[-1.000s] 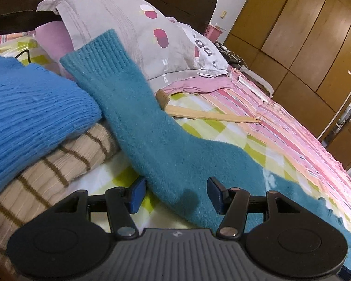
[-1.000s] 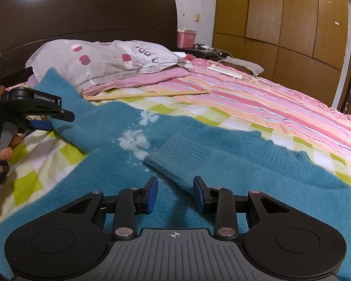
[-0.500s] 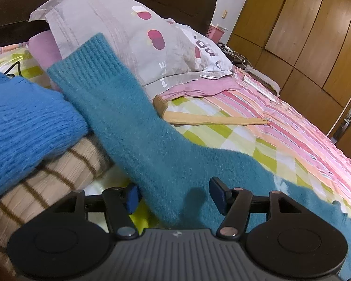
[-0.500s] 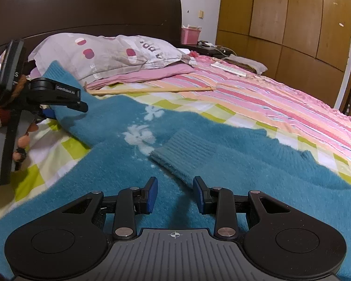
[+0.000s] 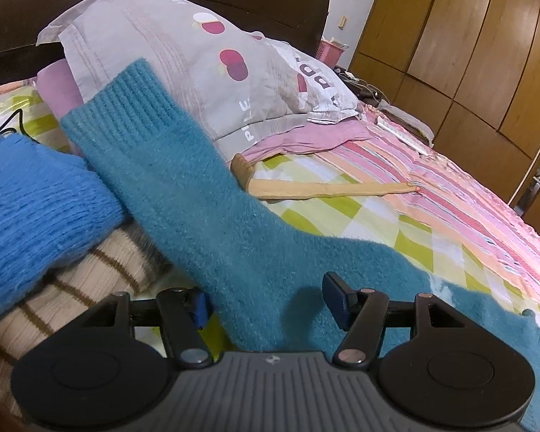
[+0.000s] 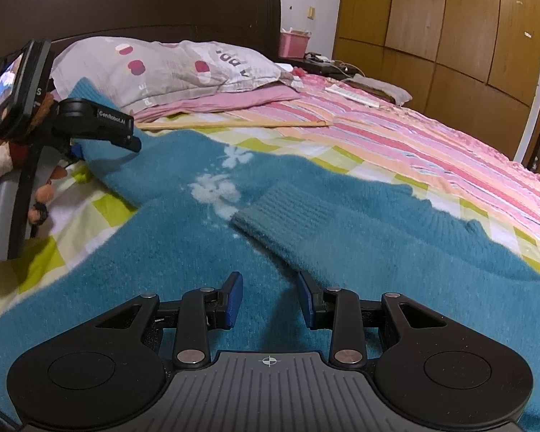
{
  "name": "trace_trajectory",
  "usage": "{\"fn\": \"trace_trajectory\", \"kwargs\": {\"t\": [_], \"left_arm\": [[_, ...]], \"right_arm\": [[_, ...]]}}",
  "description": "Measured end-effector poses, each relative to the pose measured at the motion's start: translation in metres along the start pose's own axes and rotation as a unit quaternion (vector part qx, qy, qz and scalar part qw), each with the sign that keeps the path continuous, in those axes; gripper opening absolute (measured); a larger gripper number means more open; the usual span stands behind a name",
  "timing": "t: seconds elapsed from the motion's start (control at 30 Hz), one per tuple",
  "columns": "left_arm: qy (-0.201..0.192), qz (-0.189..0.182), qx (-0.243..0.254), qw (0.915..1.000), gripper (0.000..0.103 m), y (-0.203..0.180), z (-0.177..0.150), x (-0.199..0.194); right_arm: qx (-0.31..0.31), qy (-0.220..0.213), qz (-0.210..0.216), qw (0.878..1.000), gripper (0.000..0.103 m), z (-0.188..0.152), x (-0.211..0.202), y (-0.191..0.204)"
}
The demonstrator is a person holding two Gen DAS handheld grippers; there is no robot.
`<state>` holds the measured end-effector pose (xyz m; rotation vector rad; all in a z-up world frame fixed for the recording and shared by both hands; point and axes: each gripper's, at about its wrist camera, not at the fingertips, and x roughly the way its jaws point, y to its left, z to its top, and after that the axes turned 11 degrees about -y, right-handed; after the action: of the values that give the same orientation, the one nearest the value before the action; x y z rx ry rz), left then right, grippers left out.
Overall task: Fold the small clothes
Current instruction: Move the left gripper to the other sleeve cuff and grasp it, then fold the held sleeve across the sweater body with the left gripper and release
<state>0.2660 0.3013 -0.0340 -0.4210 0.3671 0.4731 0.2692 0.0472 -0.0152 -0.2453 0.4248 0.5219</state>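
A teal knit sweater (image 6: 183,252) with white flowers lies spread on the bed. One sleeve is folded in across its body, its ribbed cuff (image 6: 280,212) pointing at the flowers. The other sleeve (image 5: 183,187) runs up over a stack of clothes to its cuff by the pillow. My left gripper (image 5: 268,302) straddles that sleeve near the shoulder with its jaws apart; the left pad (image 5: 199,307) sits at the sleeve's edge and the right pad stands free. The right wrist view also shows the left gripper (image 6: 106,147) over the sleeve. My right gripper (image 6: 270,300) hovers open above the sweater's body beside the folded sleeve.
A folded blue knit (image 5: 36,198) rests on a beige striped garment (image 5: 90,277) at the left. A grey pillow (image 5: 198,54) and a long tan item (image 5: 324,190) lie behind. The checked and striped bedspread (image 6: 432,151) stretches right toward the wooden wardrobe (image 6: 450,36).
The left gripper's jaws have widened a little and it has shifted sideways along the sleeve, so its left pad is now half hidden by the sleeve's edge. The right gripper has stayed put.
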Motion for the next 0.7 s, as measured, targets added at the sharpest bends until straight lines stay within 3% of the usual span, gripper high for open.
{"fn": "trace_trajectory", "kwargs": {"t": [0.27, 0.37, 0.43, 0.6, 0.7], "left_arm": [[-0.010, 0.005, -0.001, 0.9999, 0.062, 0.000, 0.003, 0.003], [-0.016, 0.014, 0.004, 0.9998, 0.047, 0.000, 0.006, 0.002], [-0.019, 0.023, 0.003, 0.9996, 0.028, 0.001, 0.009, 0.002], [-0.025, 0.016, -0.037, 0.9989, 0.021, 0.009, 0.022, 0.001], [-0.035, 0.010, -0.016, 0.9992, 0.019, -0.003, 0.026, -0.004]], "right_arm": [[0.005, 0.002, -0.001, 1.000, 0.033, -0.004, -0.001, 0.000], [0.007, 0.001, -0.001, 1.000, 0.033, -0.004, -0.002, -0.001], [0.009, 0.000, -0.001, 1.000, 0.033, -0.004, -0.003, -0.002], [0.018, -0.004, -0.002, 1.000, 0.033, -0.003, -0.007, -0.006], [0.022, -0.009, -0.004, 1.000, 0.033, -0.001, -0.011, -0.009]]}}
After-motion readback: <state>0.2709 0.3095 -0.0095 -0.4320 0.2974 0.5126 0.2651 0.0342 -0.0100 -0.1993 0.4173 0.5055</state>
